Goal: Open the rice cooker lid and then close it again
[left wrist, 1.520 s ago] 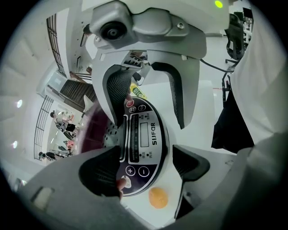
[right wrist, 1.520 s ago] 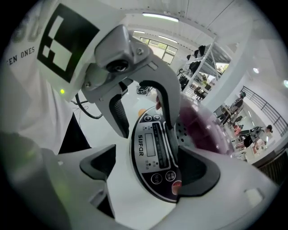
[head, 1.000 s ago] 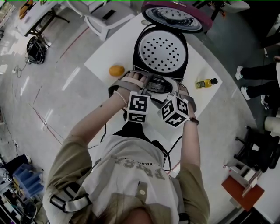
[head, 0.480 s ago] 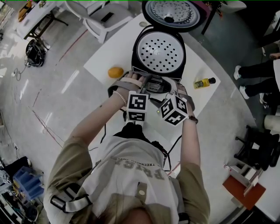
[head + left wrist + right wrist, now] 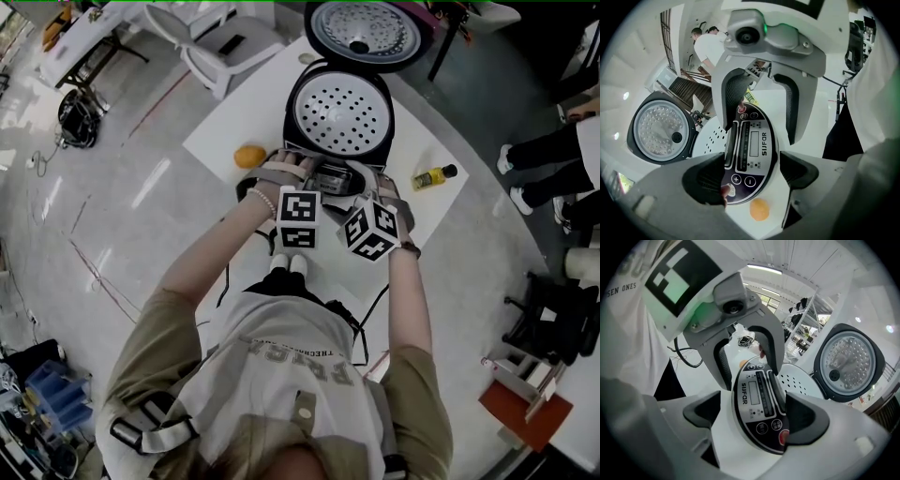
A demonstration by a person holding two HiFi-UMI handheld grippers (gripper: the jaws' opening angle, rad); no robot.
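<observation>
White surface (image 5: 230, 117), head view. Orange fruit (image 5: 248, 156) lay on it left of the rice cooker (image 5: 298, 98), near but apart. Left tongs (image 5: 752, 174) were released, jaws spread, held at the cooker's front with the control panel (image 5: 752, 140) showing between them; one pad overlapped the panel's edge, contact unclear. The rice cooker stood mid-surface with its lid (image 5: 370, 33) fully open, tipped back behind the body, dimpled inner face up. A white perforated tray (image 5: 342, 112) filled the pot opening. Right tongs (image 5: 757, 416) were also released, jaws spread, at the front just beside the left tongs, the same panel between the pads; one pad covered part of a red button. Yellow bottle (image 5: 439, 176) lay on its side right of the cooker, apart from it.
</observation>
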